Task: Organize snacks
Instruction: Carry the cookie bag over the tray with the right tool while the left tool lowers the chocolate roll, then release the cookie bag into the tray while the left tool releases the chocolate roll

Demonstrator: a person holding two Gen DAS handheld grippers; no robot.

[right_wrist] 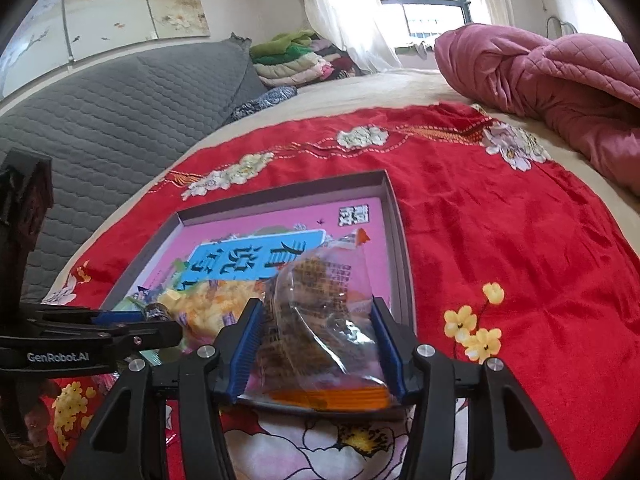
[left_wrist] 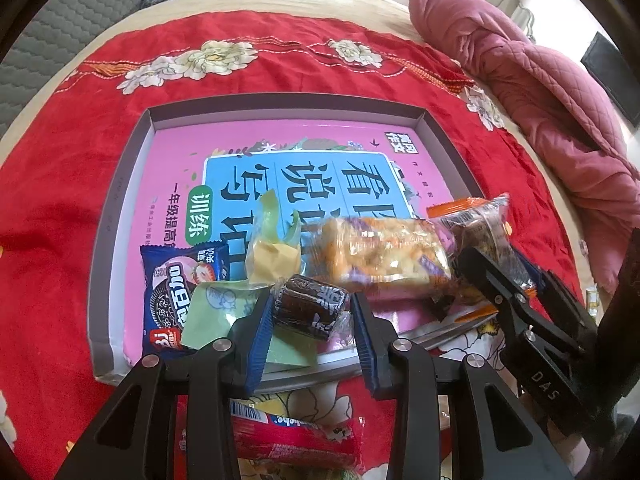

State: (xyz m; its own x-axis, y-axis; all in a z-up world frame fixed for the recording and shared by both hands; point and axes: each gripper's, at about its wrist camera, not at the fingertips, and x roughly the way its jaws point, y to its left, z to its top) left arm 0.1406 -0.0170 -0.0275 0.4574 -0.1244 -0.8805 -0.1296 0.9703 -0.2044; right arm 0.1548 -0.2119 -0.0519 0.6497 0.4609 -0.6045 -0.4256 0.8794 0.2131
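Left claw (left_wrist: pixel 310 312) gripping dark candy (left_wrist: pixel 310 307), right claw (right_wrist: pixel 318 342) clamping orange-edged packet (right_wrist: pixel 320 320)

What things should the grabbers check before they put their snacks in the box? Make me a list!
1. Left gripper grips the dark candy: ok.
2. Right gripper grips the orange-edged packet: ok.
3. Box has bare pink floor at the far end: ok.
4. Grippers apart from each other: ok, though close.
5. Red packet outside the box, not yet packed: not ok.
6. Candy lifted clear of the green wrapper: cannot tell.
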